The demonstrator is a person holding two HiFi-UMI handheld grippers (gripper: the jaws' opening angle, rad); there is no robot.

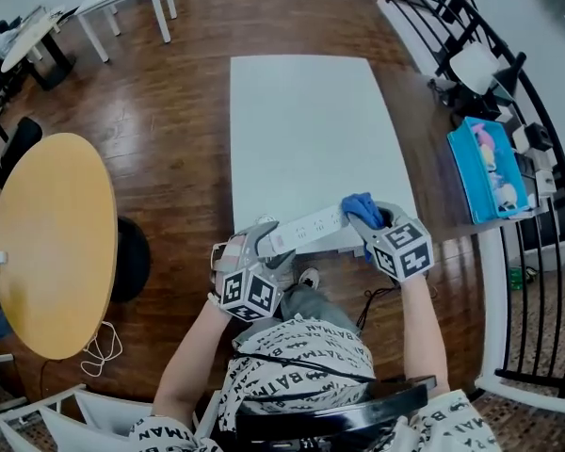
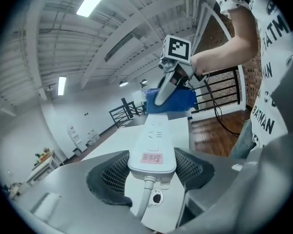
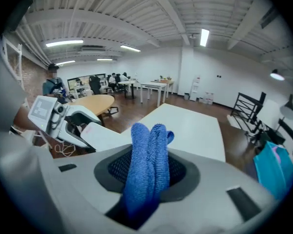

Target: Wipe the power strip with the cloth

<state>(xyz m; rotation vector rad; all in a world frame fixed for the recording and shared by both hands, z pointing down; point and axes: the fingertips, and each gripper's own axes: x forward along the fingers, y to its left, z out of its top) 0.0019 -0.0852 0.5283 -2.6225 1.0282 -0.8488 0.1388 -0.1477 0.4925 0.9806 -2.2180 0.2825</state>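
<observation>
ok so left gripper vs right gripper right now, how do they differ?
The left gripper clamps the long white plastic power strip at its cord end; the right gripper clamps a folded blue terry cloth.
The left gripper sits nearer the person; the right gripper brings its cloth to the strip's far end.
Shared: both shut on something, at the white table's near edge.

In the head view, the cloth (image 1: 363,207) covers the far right end of the power strip (image 1: 313,226), and your left gripper (image 1: 266,245) covers its near left end. The strip's pink label (image 2: 152,157) is too blurred to read. Its cord (image 2: 145,195) drops behind the gripper body. The cloth's lower end vanishes inside your right gripper (image 3: 147,172).
</observation>
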